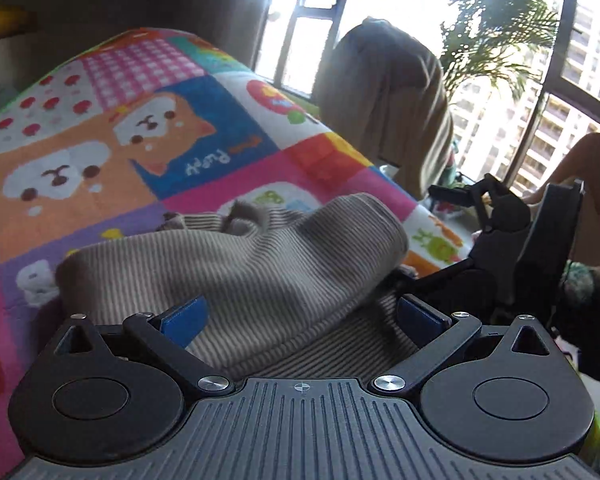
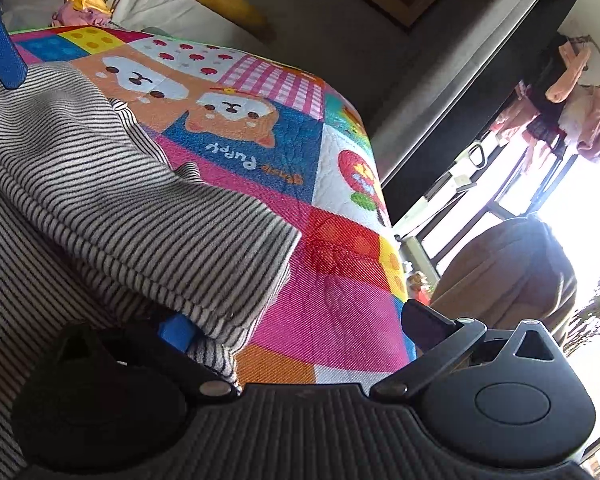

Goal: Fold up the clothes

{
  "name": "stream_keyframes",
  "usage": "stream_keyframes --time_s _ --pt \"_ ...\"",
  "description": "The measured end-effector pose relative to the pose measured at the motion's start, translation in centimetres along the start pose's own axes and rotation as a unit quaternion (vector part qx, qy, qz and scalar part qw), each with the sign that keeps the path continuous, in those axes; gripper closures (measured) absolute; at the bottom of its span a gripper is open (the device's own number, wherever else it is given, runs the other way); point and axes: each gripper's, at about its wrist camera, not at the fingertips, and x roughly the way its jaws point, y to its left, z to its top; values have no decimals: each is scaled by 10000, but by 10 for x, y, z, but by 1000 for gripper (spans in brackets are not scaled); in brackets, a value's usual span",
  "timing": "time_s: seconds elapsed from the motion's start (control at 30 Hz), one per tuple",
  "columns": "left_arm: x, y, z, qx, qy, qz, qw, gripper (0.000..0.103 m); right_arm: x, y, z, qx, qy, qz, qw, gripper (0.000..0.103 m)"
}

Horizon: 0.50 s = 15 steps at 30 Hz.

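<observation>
A striped knit garment [image 1: 236,264] lies bunched on a bright patchwork puppy quilt [image 1: 100,128]. The left gripper [image 1: 300,316] stands with fingers spread around a fold of it. The right gripper [image 2: 300,328] is spread too, with its left blue pad [image 2: 176,330] tucked under the garment's hem.

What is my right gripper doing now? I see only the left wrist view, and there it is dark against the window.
Observer: The right gripper has its jaws open. One blue finger is under the folded edge of the striped shirt, the other is over the bare quilt.
Operator: Do you see my left gripper from there?
Observer: Only one of its fingers, in the top left corner, above the shirt.
</observation>
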Motion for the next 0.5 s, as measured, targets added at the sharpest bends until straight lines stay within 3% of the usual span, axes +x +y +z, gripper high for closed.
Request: stream_keyframes --time_s 0.03,0.13,0.2,0.27,0.33,0.4,0.43,0.5 --pt "-8 0 -1 85 -34 75 9999 0 0 -5 2 29 51 155 9999 0" --pt "-20 -11 -1 451 -164 144 9987 0 -19 -46 3 902 93 1155 9892 0" --pt "-17 -22 2 724 -213 90 9971 0 -34 -75 2 1700 -46 1774 9693 0" --pt "-1 -42 6 1087 -217 50 9938 0 -27 -97 1 2569 -51 2324 9381 0" --pt "20 -61 9 1424 -188 204 9894 0 -20 -118 1 3410 -54 2849 8958 0" --pt "40 -78 12 1697 -142 343 9848 0 8 -131 -4 4280 183 3480 8339 0" --pt "48 -82 14 1704 -95 284 9849 0 27 -135 -9 4727 345 3865 7912 0" --pt "62 -88 18 1627 18 80 9866 0 57 -134 -15 5216 539 4362 7313 0"
